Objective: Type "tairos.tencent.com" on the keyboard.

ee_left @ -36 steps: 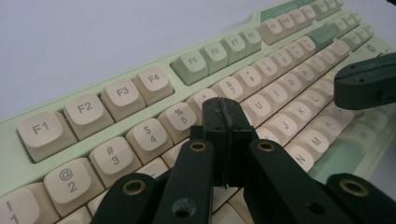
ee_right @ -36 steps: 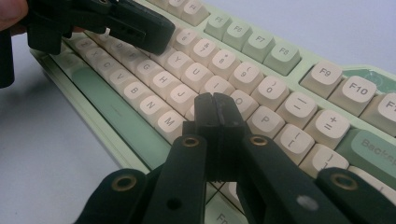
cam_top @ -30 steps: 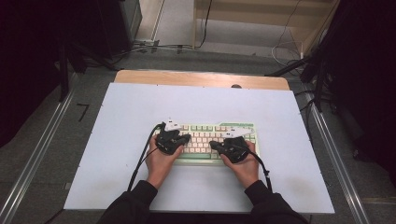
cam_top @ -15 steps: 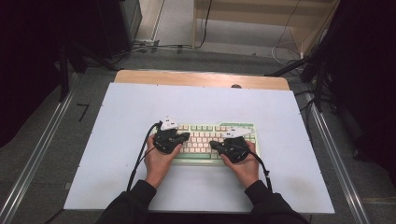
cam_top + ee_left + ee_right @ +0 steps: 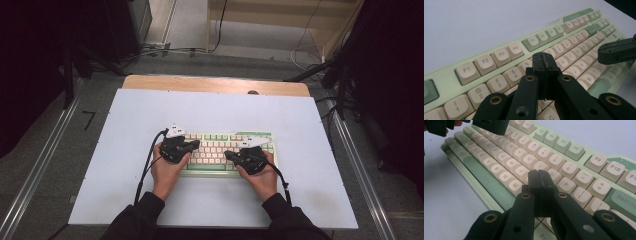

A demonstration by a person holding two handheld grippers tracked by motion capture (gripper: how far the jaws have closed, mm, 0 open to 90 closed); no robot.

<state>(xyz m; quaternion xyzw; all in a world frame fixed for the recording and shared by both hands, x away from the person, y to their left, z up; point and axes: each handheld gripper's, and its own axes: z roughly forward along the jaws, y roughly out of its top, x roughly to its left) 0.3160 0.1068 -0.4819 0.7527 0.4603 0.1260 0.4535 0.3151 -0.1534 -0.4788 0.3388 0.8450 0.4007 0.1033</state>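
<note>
The high view looks forward and down from above the person's side onto the whole pale blue tabletop [image 5: 125,150]. Both gripper views sit low and very close, each facing across the same cream-and-green mechanical keyboard [image 5: 574,37] from opposite ends.

A white table top [image 5: 300,125] with a wooden far edge [image 5: 215,84] stands on grey floor [image 5: 45,165]; cables [image 5: 165,50] trail beyond. Dark curtains [image 5: 45,45] flank it

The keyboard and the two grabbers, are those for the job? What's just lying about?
For the job:
keyboard
left gripper, jaws shut over the keys
right gripper, jaws shut over the keys

Just there:
white table
cables on the floor
</note>
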